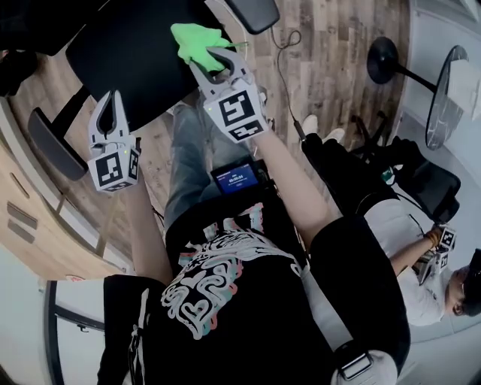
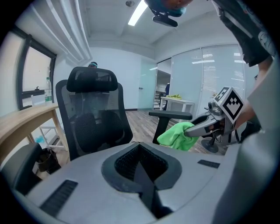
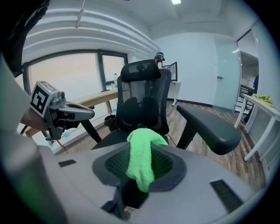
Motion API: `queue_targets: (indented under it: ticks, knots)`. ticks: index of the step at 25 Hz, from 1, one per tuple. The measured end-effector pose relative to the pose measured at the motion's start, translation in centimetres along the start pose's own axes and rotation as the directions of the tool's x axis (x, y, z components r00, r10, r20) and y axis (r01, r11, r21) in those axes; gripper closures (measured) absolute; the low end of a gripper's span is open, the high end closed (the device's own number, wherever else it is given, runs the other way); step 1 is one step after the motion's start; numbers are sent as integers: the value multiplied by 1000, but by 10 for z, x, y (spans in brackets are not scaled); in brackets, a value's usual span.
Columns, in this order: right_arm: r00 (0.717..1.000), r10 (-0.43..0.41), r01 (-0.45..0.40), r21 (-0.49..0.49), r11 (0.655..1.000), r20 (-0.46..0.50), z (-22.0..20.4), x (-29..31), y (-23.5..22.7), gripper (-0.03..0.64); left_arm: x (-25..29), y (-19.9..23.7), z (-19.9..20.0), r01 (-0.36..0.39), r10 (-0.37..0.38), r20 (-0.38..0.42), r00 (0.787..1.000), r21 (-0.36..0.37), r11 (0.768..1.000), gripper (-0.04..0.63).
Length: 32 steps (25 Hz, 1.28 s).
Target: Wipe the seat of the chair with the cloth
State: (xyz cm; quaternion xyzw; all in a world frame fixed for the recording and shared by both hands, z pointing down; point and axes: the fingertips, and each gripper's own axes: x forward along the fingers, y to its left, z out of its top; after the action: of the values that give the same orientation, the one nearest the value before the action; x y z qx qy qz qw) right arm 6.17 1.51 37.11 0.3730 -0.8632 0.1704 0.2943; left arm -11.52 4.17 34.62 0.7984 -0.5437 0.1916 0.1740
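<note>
The black office chair's seat point(image 1: 128, 53) fills the top of the head view, with its mesh back point(image 3: 142, 100) upright behind it. A bright green cloth point(image 1: 194, 39) hangs bunched over the seat's right part, near the right armrest point(image 1: 252, 11). My right gripper point(image 1: 214, 60) is shut on the cloth point(image 3: 140, 162), which droops between its jaws. The left gripper view shows that same cloth point(image 2: 175, 135) pinched in the right gripper point(image 2: 197, 129). My left gripper point(image 1: 114, 98) hovers at the seat's near-left edge, shut with nothing in it.
A second armrest point(image 1: 52, 143) sticks out at the left. A light wooden counter point(image 1: 22, 210) runs along the left wall. Another person point(image 1: 406, 233) sits at the right, close to a black round-based stand point(image 1: 391, 56). A cable point(image 1: 282, 60) lies on the wood floor.
</note>
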Motion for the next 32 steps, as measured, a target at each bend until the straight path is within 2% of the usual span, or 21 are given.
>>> queue_targets:
  ticks: [9, 22, 32]
  knots:
    - [998, 30, -31, -21, 999, -50, -37, 16, 9, 509, 15, 4, -42, 1, -3, -45, 999, -44, 999, 594]
    - [995, 17, -21, -37, 999, -101, -81, 53, -1, 509, 38, 20, -108, -18, 8, -111, 994, -92, 996, 594]
    - [991, 16, -22, -39, 999, -129, -105, 65, -6, 509, 50, 22, -136, -8, -9, -164, 986, -101, 995, 594]
